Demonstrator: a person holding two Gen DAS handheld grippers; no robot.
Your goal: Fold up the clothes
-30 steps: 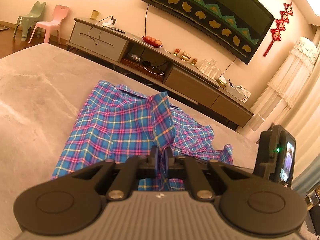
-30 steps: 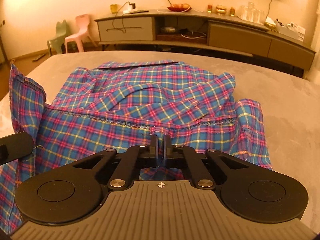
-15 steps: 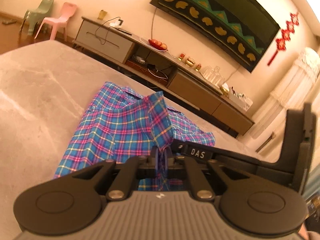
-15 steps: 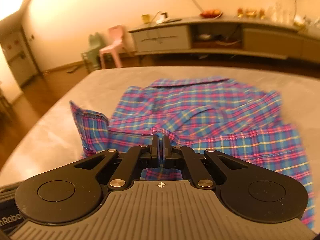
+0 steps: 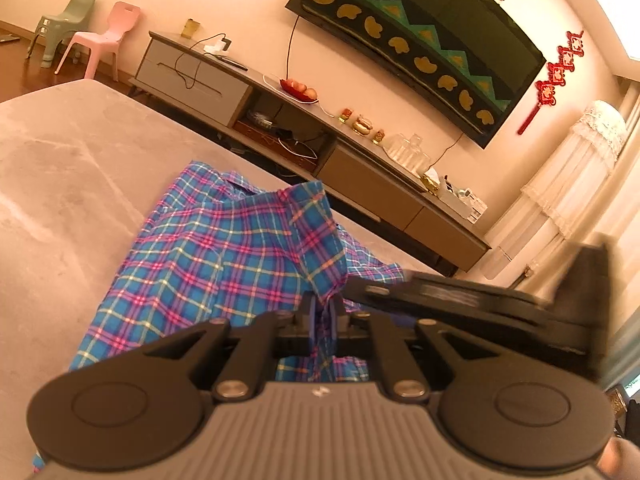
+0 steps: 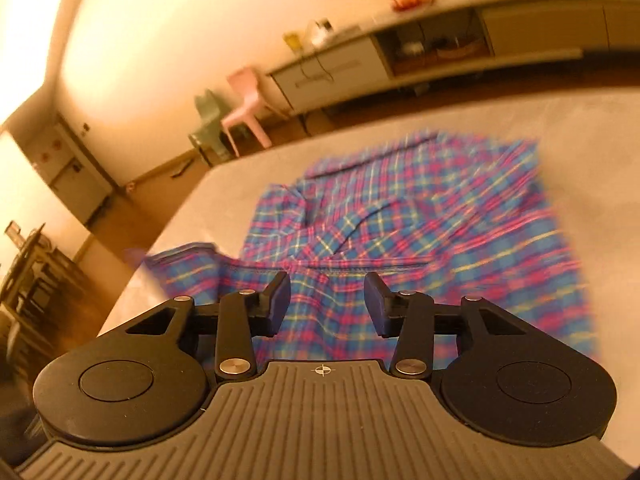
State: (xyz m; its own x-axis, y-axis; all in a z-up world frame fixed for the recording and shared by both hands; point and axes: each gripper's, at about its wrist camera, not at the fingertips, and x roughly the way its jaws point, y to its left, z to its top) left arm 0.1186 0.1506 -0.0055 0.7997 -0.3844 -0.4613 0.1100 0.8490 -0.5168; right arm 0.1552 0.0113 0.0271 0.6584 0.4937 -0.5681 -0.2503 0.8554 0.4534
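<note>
— Two grippers, two stories. How do they stand?

— My left gripper (image 5: 322,316) is pinched tight on a hem of the plaid shirt (image 5: 224,256), lifting that flap off the table (image 5: 60,168). My right gripper (image 6: 327,304) hangs above the cloth with its fingers (image 6: 276,300) spread apart and nothing between them.

— Where does the shirt lie?

— Near the table's front edge the hem is doubled over toward me; farther back the body lies rumpled, reaching almost to the far edge.

— Which step?

— A fold partway through, I judge. Next, the left must lay its flap flat and square, while the right finds a fresh edge.
</note>
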